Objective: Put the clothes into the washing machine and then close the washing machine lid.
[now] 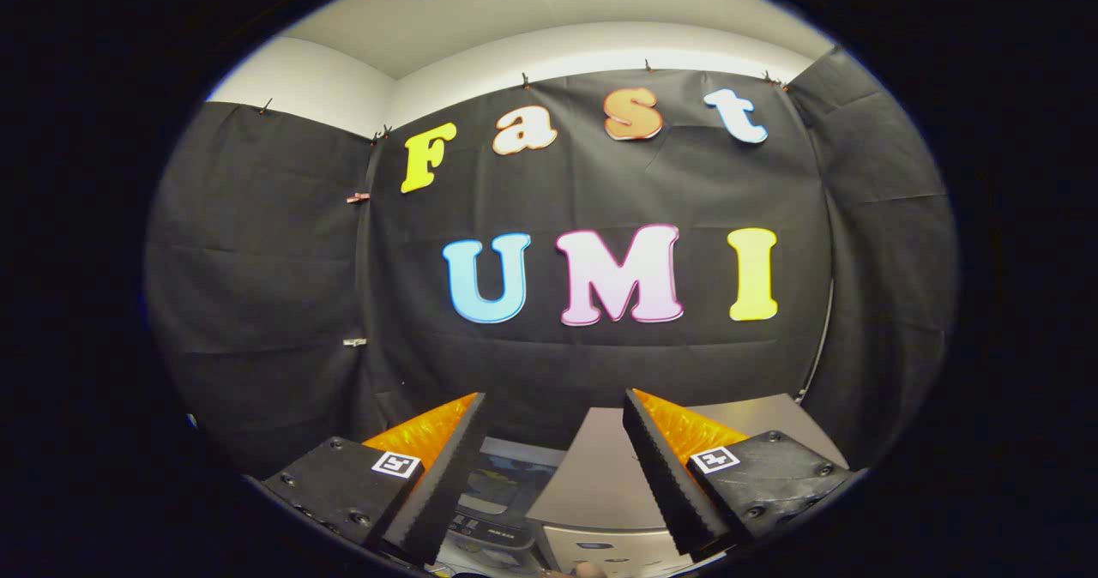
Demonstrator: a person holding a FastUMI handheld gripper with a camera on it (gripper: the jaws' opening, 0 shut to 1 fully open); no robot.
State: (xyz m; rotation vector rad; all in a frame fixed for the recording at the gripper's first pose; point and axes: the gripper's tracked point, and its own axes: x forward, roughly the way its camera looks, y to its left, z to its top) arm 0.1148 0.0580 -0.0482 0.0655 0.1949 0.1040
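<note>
Low between the fingers and just beyond them: the washing machine, seen from above. Its body is light grey-white. The lid shows as a flat grey panel with straight edges, slanting up toward the far right; can't tell from this angle whether it is fully raised. Left of the lid is a dark control area with small markings, too blurred to make out. No clothes can be picked out around the machine.

Gripper: fingers spread wide, nothing between them, touching nothing. It hangs above the machine, pointed level at the far wall. The left finger and right finger carry black pads with fine ribbed faces and saw-tooth edges. Behind each pad sits a translucent orange wedge with a glossy, faceted look. The black matte finger mounts have visible screws and a small square black-and-white marker on each.

A small rounded tan thing shows at the near edge below the machine; can't tell what it is.

Far side: black cloth wall, creased, clipped along its top edge, with white wall and ceiling above.
</note>
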